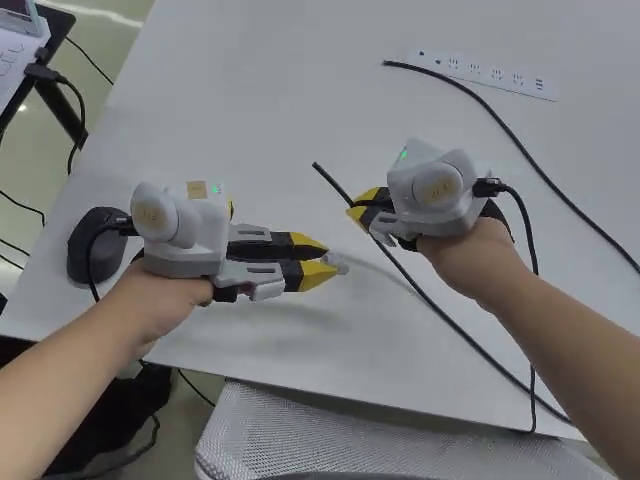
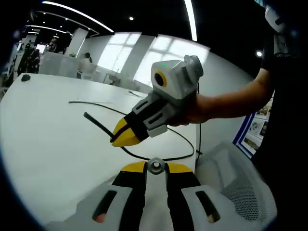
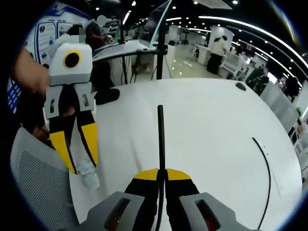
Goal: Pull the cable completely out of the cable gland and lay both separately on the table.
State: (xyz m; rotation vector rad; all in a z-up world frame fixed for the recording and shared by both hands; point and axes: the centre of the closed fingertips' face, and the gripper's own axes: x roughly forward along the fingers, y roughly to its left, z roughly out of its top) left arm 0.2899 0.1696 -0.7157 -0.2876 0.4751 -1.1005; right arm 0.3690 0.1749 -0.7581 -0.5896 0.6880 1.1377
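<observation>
We log a white table (image 1: 250,110). A white power strip (image 1: 480,75) lies at the table's far side. A thin black lead (image 1: 520,150) curves over the table, starting just beside the strip. A round black puck (image 1: 92,240) sits at the table's left edge. A grey mesh chair (image 1: 330,440) stands against the table's near edge.

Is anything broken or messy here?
Nothing looks broken or spilled. The right gripper pinches the black cable, the left gripper pinches the small cable gland, and the two are apart.
</observation>
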